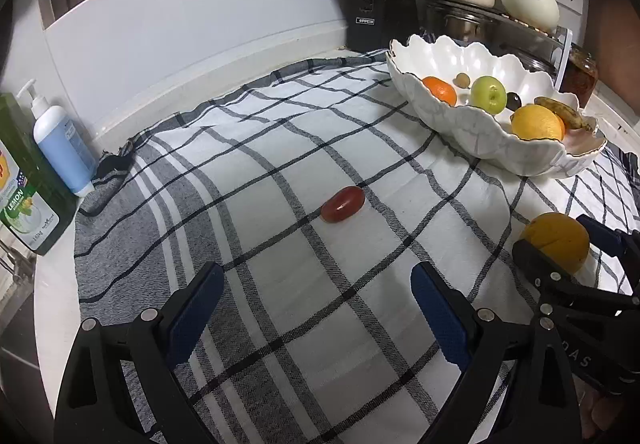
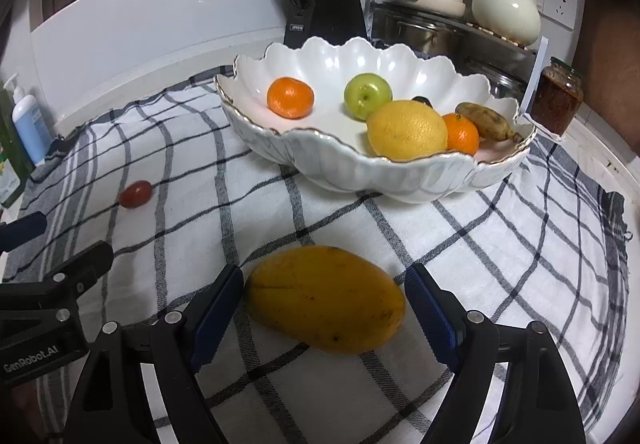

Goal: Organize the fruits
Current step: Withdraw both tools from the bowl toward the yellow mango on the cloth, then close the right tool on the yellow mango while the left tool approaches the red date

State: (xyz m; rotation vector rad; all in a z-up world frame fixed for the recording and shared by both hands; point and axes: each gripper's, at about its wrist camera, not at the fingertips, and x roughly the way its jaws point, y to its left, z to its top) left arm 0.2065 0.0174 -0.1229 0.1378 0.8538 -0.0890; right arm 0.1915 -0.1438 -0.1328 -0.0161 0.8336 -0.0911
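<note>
The right gripper [image 2: 324, 308] is spread wide around the mango [image 2: 326, 298], one pad at each end, not yet squeezing it. The mango lies on the checked cloth [image 2: 500, 244], just in front of the white bowl [image 2: 400, 176]. It looks ripe, heavy and smooth-skinned, so a gentle hold across its thick middle seems safest. The left gripper [image 1: 320, 308] hangs wide open and empty, with the small red tomato [image 1: 343, 204] ahead of it

Knife block [image 1: 378, 0] w/ scissors, pump bottle [image 1: 60, 140], cream kettle [image 2: 506, 10], jar [image 2: 556, 102] behind checked cloth [image 1: 280, 244].
</note>
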